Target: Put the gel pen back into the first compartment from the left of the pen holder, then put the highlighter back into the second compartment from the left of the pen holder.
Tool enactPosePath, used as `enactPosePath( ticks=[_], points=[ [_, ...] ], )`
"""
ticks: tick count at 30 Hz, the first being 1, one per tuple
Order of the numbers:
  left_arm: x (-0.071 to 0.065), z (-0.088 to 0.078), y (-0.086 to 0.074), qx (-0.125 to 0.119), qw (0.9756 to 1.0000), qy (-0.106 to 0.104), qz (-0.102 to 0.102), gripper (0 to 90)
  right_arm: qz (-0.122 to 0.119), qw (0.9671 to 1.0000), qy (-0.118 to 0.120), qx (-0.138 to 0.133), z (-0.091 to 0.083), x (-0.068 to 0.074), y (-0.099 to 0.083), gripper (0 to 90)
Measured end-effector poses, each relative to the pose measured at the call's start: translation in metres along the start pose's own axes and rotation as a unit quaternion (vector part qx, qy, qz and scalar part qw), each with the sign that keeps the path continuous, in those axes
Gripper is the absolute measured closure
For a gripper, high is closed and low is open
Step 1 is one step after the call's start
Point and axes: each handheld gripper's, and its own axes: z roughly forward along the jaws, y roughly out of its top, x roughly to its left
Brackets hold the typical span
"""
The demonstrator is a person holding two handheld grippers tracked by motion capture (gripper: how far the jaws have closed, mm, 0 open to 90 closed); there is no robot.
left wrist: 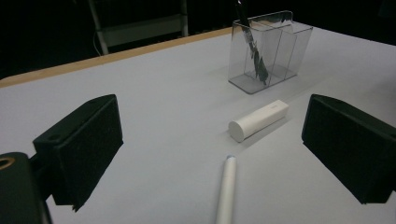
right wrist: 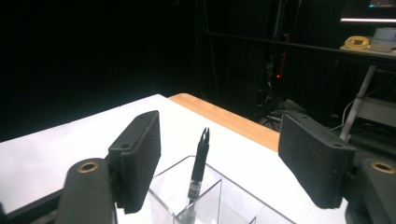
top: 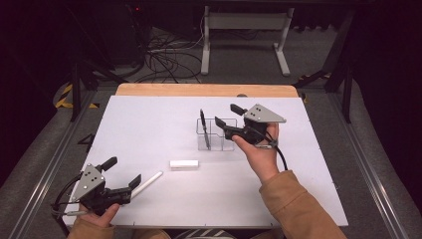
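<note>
A clear plastic holder [top: 222, 134] with compartments stands mid-table, and a black pen [top: 204, 128] leans upright in its left compartment. My right gripper [top: 228, 114] hovers just right of and above the holder, open, with nothing between its pads. In the right gripper view the black pen [right wrist: 199, 163] rises from the holder [right wrist: 205, 200] below the open jaws. A short white cylinder [top: 184, 164] and a white pen [top: 148, 183] lie nearer me. My left gripper [top: 122, 172] rests open at the front left, aimed at the white pen [left wrist: 226, 191] and the cylinder [left wrist: 258, 120].
The white tabletop [top: 149, 124] ends in a wooden strip [top: 206, 90] at its far edge. Beyond it on the floor stand a white metal frame [top: 244, 30] and loose cables [top: 169, 59]. The holder [left wrist: 271, 51] is the only tall thing on the table.
</note>
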Motion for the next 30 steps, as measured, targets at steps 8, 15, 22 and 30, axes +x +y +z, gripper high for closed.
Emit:
enactPosePath(
  ticks=[8,15,22,30],
  points=[
    [0.001,0.001,0.003,0.0,1.0,-0.001,-0.003,5.7,-0.011,0.9999,0.004,0.0,-0.029,-0.006,0.002,29.8],
    [-0.001,0.002,0.005,0.002,1.0,-0.002,0.003,5.6,-0.01,0.9999,0.011,0.006,-0.039,-0.007,0.001,29.6],
    [-0.001,0.002,0.007,0.013,0.9999,-0.007,-0.001,4.1,-0.012,0.9979,0.043,0.047,-0.055,-0.006,-0.01,27.8],
    [-0.001,0.003,0.01,0.022,0.9997,-0.015,0.003,3.8,-0.015,0.9962,0.047,0.072,-0.074,-0.001,-0.032,27.2]
  ],
)
